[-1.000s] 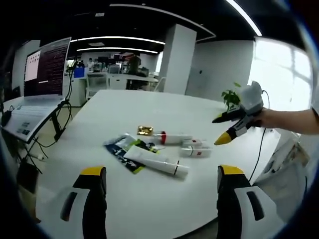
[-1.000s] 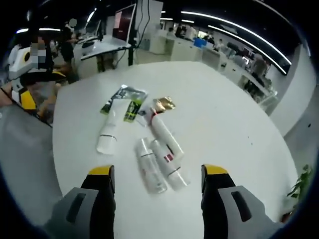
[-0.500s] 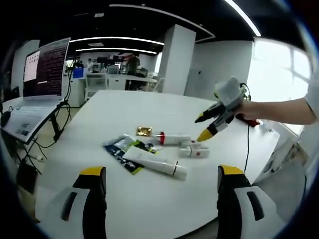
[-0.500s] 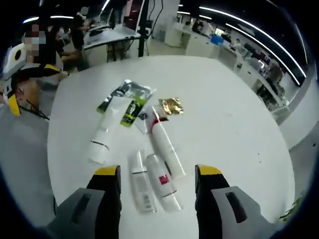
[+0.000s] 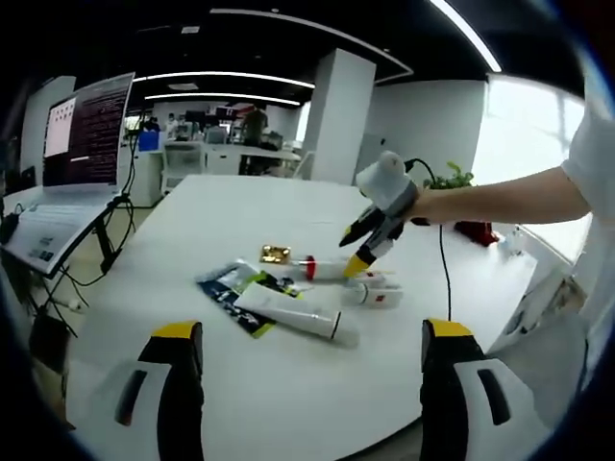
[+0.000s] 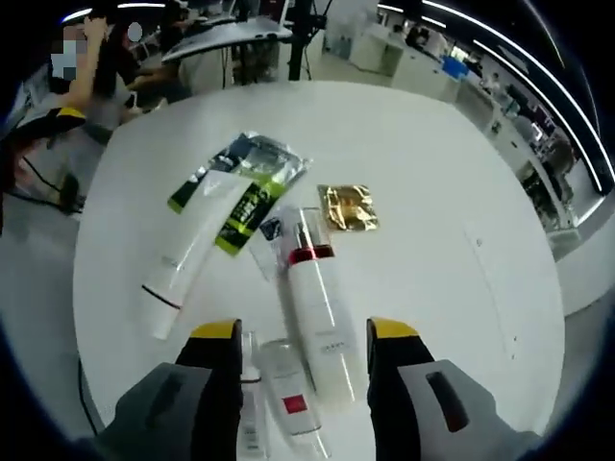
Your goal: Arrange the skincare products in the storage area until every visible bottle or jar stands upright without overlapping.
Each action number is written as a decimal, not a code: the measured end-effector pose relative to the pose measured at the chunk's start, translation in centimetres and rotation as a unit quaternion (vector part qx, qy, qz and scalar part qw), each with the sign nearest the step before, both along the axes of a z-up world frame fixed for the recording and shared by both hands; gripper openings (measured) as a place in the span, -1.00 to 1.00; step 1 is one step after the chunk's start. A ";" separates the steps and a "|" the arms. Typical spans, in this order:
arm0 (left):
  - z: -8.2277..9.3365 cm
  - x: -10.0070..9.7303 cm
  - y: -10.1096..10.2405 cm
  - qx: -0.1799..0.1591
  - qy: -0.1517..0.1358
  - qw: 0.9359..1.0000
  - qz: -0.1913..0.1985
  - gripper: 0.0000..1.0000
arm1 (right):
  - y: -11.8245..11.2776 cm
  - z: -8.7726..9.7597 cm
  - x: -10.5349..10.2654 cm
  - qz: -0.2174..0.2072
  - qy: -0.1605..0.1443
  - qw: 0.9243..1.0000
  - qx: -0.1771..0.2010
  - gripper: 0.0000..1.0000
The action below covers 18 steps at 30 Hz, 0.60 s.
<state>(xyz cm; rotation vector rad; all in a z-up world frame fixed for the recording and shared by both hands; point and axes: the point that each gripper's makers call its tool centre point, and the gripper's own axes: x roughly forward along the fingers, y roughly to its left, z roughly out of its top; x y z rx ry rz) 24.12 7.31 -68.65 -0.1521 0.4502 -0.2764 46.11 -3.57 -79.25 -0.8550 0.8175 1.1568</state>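
White table. White tube with a dark band near its cap. White bottle with a red collar. Small white bottle bearing a red label. Gold foil sachet. Dark sachets printed in lime green. Right gripper: grey body, black jaws tipped yellow.

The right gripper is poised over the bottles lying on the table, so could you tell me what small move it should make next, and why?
Probably lower the open right gripper a little further and close on the small white bottle with the red label, which lies flat between its fingers on the white table and must be stood upright.
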 end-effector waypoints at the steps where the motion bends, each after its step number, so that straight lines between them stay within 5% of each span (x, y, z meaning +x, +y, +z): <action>1: -0.1 0.0 0.1 -0.002 0.001 1.000 0.000 0.74 | 0.0 -0.1 0.1 0.002 0.000 1.000 -0.003 -0.02; 18: -0.2 0.0 0.1 -0.013 0.007 1.000 0.001 0.71 | 0.8 -3.3 1.1 0.038 0.025 0.997 -0.055 -0.39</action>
